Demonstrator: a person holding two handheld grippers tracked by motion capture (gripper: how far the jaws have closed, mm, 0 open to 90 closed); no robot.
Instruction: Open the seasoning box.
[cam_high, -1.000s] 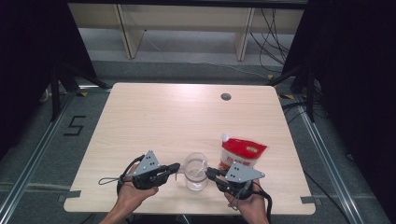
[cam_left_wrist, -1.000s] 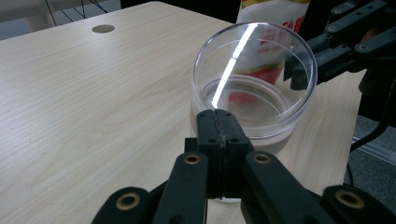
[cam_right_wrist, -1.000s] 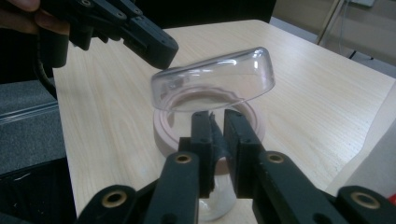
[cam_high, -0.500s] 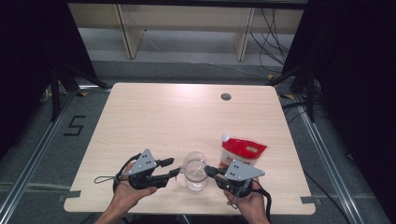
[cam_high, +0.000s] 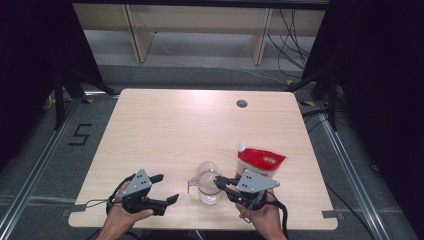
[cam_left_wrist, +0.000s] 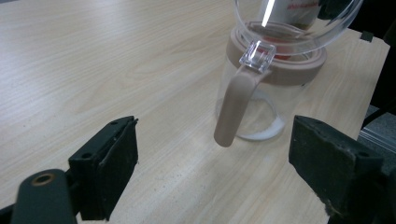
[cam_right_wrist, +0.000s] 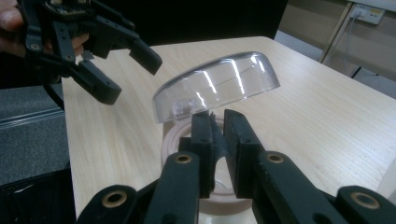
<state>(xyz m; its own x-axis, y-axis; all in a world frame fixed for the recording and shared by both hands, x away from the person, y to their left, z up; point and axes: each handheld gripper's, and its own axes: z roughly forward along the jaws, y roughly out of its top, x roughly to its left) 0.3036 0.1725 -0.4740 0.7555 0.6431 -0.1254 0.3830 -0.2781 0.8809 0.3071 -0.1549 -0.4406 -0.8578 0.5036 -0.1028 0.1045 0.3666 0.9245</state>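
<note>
While the right tool (cam_right_wrist: 215, 126) pinches the tilted clear lid (cam_right_wrist: 217, 84), the jar (cam_high: 207, 182) stands upright near the bench's (cam_high: 200, 125) front edge, handle (cam_left_wrist: 233, 109) toward the wide-open left tool (cam_high: 165, 189).

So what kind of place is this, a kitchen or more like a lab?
More likely a lab or recording studio: a bare wooden table ringed by black curtains, floor rails, and loose cables running behind.
</note>
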